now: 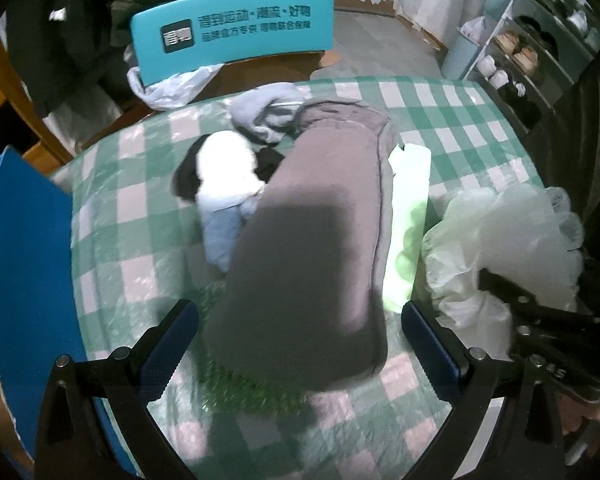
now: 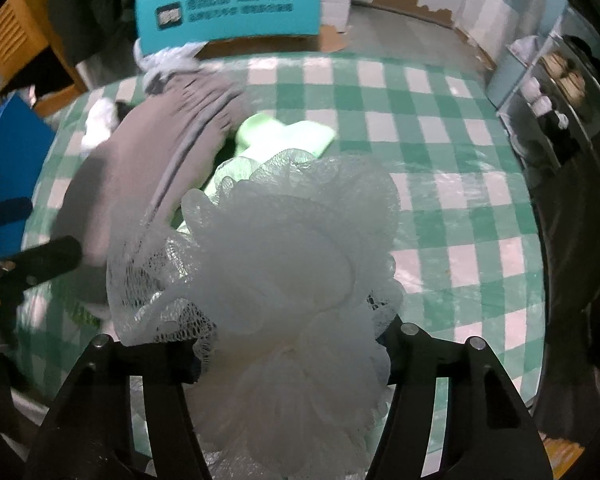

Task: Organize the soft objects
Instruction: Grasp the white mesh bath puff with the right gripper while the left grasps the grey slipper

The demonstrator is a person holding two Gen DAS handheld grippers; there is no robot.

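Left wrist view, from left to right: one blue board [image 1: 28, 248] stands at the edge of the round surface [image 1: 148, 240] with its green-and-white checked cover. On the cover lies one white and black soft item [image 1: 224, 172], with one pale blue piece [image 1: 220, 236] below it and one light grey garment [image 1: 260, 112] behind it. One long grey-brown cloth [image 1: 312, 240] runs down the middle, its near end between the spread fingers of the left tool [image 1: 300, 328], whose pads stand clear of it on both sides. One light green cloth [image 1: 408, 216] lies just beside it, and one white mesh bath puff [image 1: 500, 240] sits at the right. One teal chair back [image 1: 236, 32] stands behind the surface.

In the right wrist view the right tool [image 2: 292, 356] has the puff [image 2: 284, 248] bulging between its two fingers; they appear to be pinching it, though the mesh hides the pads.
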